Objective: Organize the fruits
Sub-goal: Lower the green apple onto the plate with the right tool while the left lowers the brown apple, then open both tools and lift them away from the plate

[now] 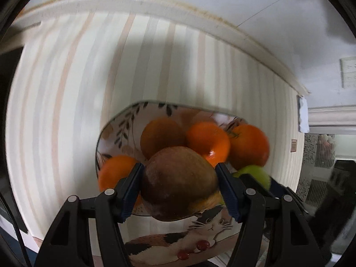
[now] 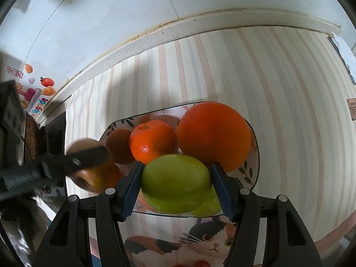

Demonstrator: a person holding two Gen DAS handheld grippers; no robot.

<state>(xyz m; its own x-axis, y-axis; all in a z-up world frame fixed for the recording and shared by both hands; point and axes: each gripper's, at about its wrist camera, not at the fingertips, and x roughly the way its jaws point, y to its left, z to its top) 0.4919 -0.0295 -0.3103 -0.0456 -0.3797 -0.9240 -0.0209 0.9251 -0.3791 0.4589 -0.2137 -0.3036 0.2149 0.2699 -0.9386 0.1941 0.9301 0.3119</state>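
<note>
My left gripper is shut on a reddish-brown apple, held just above the near side of a leaf-patterned plate. Several oranges lie on that plate. My right gripper is shut on a green apple over the plate's near edge. A big orange and a mandarin sit just beyond it. In the right wrist view the left gripper appears at the left with the reddish-brown apple. The green apple peeks out at the right of the left wrist view.
The plate stands on a striped cloth with a cat picture at its near edge. A white wall ledge runs behind. Dark objects stand at the table's left, below fruit stickers on the wall.
</note>
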